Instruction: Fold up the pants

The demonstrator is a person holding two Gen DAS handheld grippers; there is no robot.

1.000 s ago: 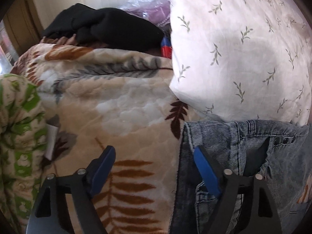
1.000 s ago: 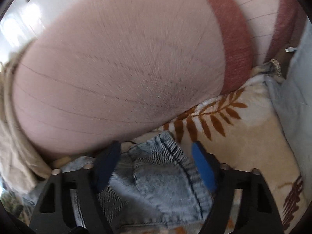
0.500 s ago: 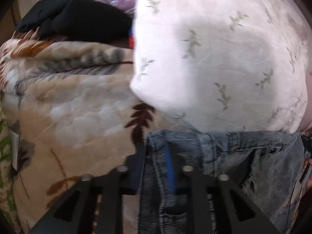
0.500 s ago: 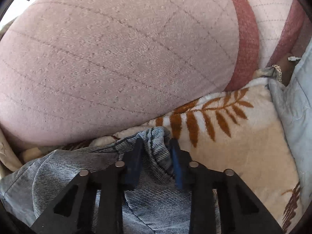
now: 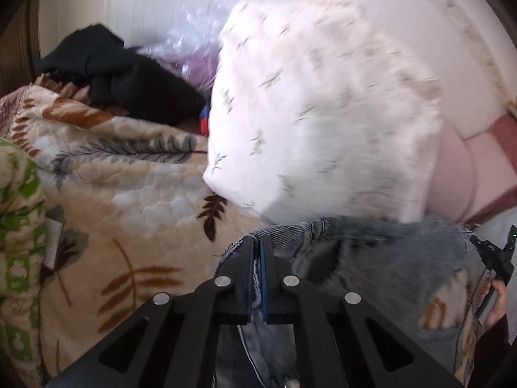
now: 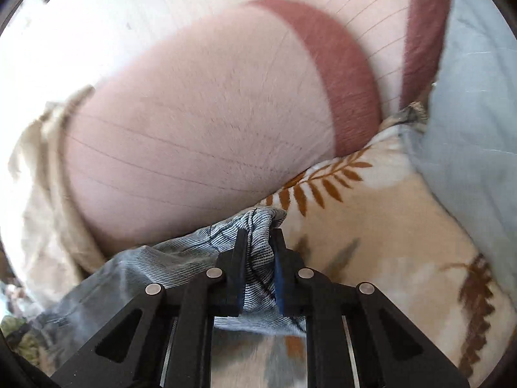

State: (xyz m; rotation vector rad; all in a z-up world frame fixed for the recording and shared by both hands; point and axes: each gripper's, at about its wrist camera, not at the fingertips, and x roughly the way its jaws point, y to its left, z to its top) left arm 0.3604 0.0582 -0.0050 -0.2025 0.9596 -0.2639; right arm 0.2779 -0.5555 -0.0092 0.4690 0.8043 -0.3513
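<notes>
The pants are grey-blue denim jeans [image 5: 371,258] lying on a beige blanket [image 5: 135,213] printed with leaves. My left gripper [image 5: 257,242] is shut on the left corner of the waistband, with denim pinched between its blue pads. My right gripper [image 6: 258,236] is shut on a bunched denim corner [image 6: 258,223], lifted a little off the blanket [image 6: 371,242]. The jeans span between the two grippers. The right gripper also shows at the far right of the left wrist view [image 5: 494,258], held by a hand.
A white pillow with small sprigs [image 5: 316,113] lies just behind the jeans. A pink pillow with a dark red band [image 6: 200,135] lies behind the right gripper. Black clothes [image 5: 122,77] are at the back left, a green-patterned cloth [image 5: 19,226] at the left, a pale blue cloth [image 6: 468,113] at the right.
Both grippers were open around the denim a second ago. They closed on it and have since lifted and pulled it back, away from the pillows.
</notes>
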